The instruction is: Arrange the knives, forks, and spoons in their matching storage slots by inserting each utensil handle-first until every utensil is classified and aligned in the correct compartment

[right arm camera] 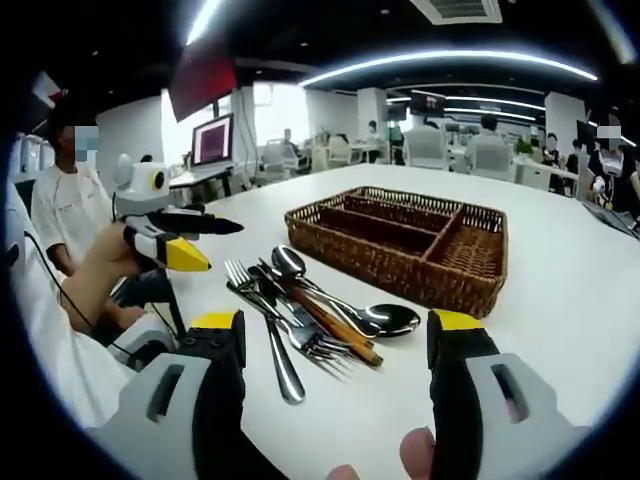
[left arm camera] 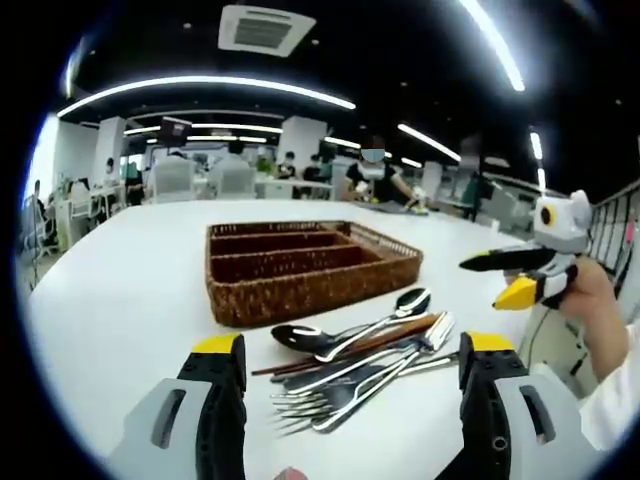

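On the white surface (left arm camera: 120, 290) in front of you, every fork, spoon and knife lies in one pile (left arm camera: 360, 360) just before the wicker tray (left arm camera: 300, 265), whose slots hold nothing, and both your left tongs (left arm camera: 350, 385) and right tongs (right arm camera: 335, 350) stand apart, gripping nothing.

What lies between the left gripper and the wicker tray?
The heap of cutlery lies on the table between the left gripper and the wicker tray, seen in the left gripper view.

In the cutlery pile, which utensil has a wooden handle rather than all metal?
The wooden-handled utensil, lying diagonally through the middle of the pile in front of the wicker tray; the spoons and forks around it are shiny steel.
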Motion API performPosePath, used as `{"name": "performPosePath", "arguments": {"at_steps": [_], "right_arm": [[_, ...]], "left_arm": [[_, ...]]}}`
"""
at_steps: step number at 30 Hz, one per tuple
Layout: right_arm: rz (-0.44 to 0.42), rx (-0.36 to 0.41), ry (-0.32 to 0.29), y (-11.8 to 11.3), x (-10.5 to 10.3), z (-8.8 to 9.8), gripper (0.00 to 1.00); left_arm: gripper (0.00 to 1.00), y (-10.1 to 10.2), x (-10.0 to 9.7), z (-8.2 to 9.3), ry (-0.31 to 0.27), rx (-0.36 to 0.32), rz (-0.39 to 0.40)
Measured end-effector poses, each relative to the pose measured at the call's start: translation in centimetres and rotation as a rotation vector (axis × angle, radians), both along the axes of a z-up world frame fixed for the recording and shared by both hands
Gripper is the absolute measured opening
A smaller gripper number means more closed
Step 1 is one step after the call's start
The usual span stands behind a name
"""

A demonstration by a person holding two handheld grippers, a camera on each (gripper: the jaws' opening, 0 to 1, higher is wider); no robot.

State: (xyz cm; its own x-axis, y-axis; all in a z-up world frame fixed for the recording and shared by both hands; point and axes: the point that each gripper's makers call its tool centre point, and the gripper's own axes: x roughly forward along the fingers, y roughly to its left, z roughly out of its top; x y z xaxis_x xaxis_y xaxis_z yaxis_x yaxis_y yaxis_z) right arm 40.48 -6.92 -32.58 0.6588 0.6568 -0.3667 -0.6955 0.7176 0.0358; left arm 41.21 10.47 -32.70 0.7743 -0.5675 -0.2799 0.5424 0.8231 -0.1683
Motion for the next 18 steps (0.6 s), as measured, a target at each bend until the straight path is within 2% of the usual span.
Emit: {"name": "performPosePath", "arguments": {"at_steps": [18], "right_arm": [[-0.003,0.006,0.006,-0.01,0.22,-0.12,0.76]], "left_arm": [[0.88,0.00,0.05,-0.32,0.008,0.002,0.000]]}}
